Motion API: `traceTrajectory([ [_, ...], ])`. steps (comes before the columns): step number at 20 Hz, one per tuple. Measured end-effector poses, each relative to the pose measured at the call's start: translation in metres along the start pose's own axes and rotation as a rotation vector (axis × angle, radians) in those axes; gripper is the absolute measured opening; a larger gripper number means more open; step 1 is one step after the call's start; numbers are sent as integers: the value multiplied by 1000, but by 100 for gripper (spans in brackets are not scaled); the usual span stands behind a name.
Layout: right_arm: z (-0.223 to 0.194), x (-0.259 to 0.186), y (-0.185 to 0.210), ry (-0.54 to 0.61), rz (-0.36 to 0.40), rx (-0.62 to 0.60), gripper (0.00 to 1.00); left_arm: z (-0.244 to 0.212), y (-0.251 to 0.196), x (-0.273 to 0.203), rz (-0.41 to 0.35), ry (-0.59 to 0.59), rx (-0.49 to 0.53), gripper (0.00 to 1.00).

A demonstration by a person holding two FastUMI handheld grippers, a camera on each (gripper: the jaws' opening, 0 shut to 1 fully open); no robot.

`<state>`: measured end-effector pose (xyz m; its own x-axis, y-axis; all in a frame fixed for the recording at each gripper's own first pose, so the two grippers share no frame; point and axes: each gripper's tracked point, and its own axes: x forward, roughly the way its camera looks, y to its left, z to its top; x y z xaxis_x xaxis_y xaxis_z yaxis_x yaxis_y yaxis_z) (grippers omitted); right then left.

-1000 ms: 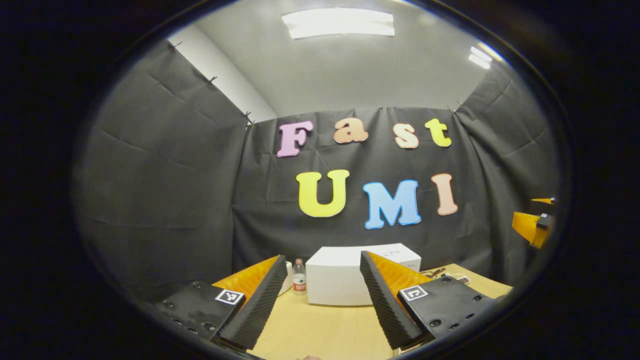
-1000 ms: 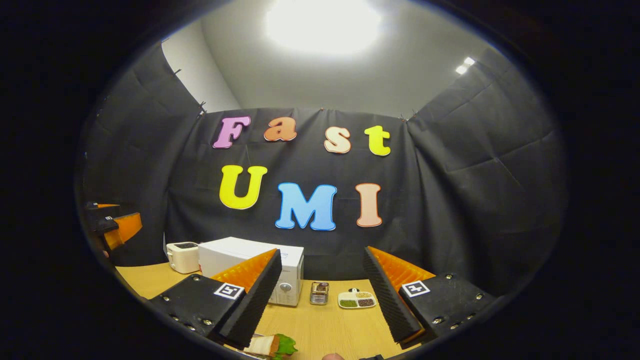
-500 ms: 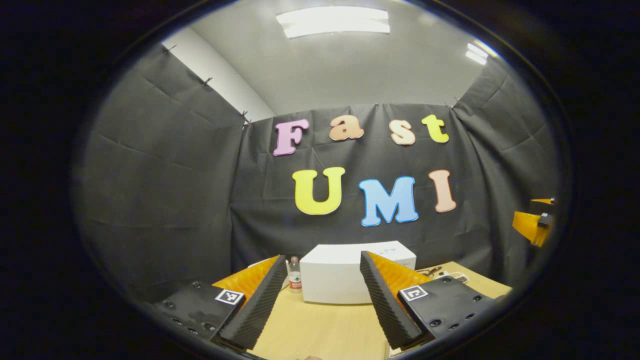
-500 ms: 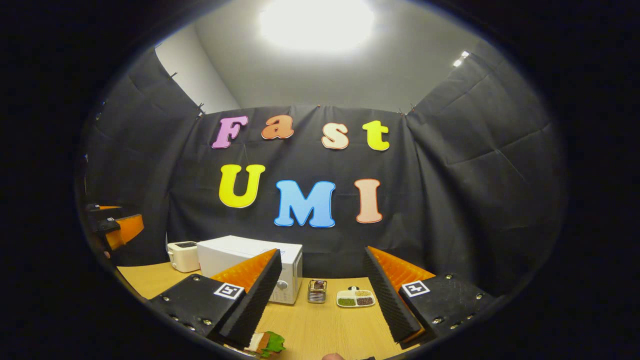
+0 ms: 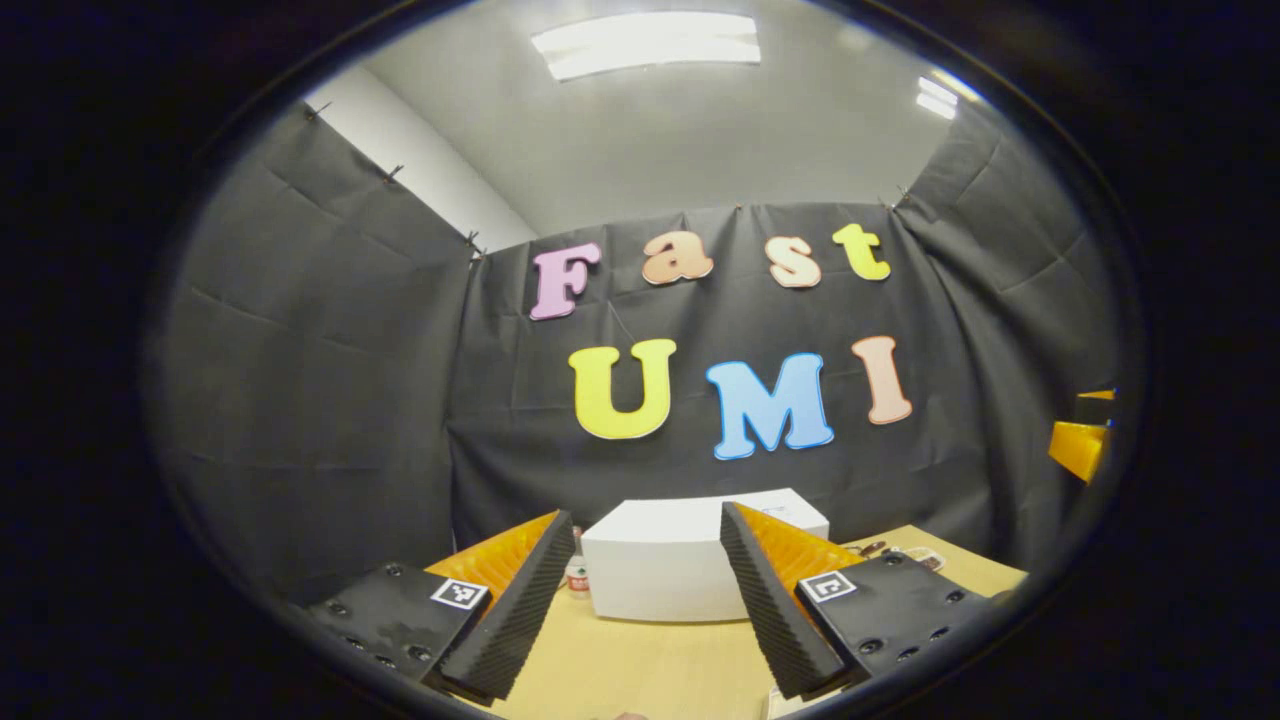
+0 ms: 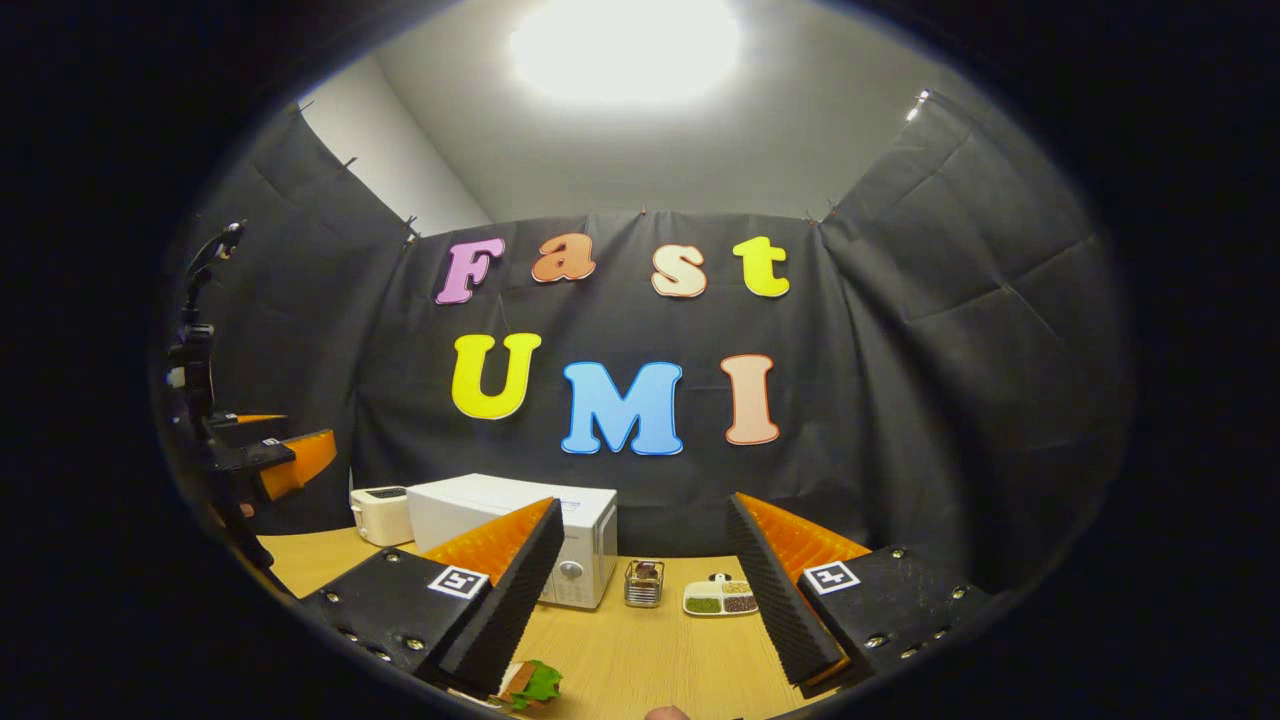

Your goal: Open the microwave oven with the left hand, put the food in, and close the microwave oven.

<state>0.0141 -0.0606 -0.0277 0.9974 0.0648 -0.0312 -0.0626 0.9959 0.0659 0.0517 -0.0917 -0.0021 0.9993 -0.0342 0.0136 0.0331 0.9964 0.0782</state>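
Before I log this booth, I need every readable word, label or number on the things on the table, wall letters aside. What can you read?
None can be read.
Microwave: faint print near the top of its front, too small.
Bottle: a red label, blurred.
Square markers on the left gripper and right gripper: black-and-white patterns, no text.
Toaster, divided dish: no print visible.

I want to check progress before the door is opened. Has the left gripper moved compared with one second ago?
Yes. In the left gripper view the microwave oven now sits further left between the open left gripper fingers, so the gripper has turned or shifted slightly to the right.
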Motion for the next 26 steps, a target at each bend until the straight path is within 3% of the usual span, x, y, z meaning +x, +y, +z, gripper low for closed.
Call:
traceTrajectory([
  [13,-9,30,-26,37,-259,-31,99,-81,-84,140,-225,38,-83,98],
  [26,-32,22,-39,115,-477,-70,99,-197,-152,225,-359,179,-36,98],
])
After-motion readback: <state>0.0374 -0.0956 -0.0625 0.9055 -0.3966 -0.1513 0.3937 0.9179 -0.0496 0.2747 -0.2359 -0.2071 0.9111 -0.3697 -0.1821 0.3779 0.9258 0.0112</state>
